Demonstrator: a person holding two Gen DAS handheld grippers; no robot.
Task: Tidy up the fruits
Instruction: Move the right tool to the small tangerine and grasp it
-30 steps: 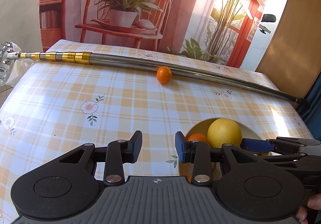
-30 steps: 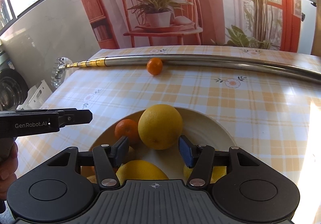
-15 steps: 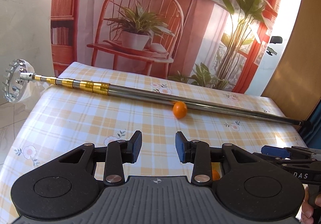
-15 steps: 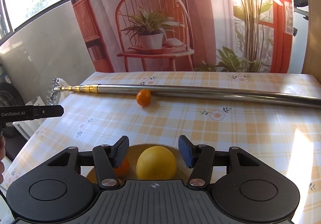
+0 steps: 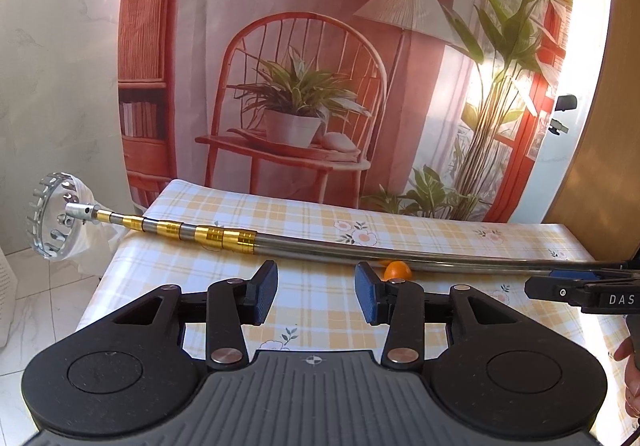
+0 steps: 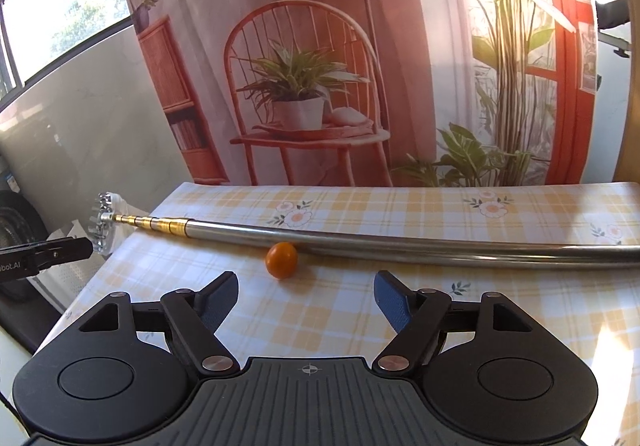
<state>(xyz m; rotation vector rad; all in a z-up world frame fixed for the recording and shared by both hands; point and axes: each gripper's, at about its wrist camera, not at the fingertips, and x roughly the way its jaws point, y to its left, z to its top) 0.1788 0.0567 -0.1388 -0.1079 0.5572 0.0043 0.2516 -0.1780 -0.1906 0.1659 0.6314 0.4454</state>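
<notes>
One small orange fruit (image 6: 281, 260) lies on the table (image 6: 400, 310), toward the far edge and left of the middle, touching or just beside the near flank of a long metal pole (image 6: 400, 244) that spans the table from its left edge to its right. Both tongs are empty with jaws apart: the right tongs (image 6: 306, 300) hang above the cloth, the fruit a little ahead and left of their centre line; the left tongs (image 5: 316, 296) hover with the fruit (image 5: 396, 270) peeking past their right finger.

The step in hand looks like fetching this last stray fruit. The right tongs seem better placed: shift left until the fruit sits between the fingers, come in low from the near side, and close gently across its widest part. The pole backs the fruit, so it should not roll away, but a finger could snag the pole.

Count: one fruit, one pole, two tongs. A bowl is not in view now, possibly below the frame
</notes>
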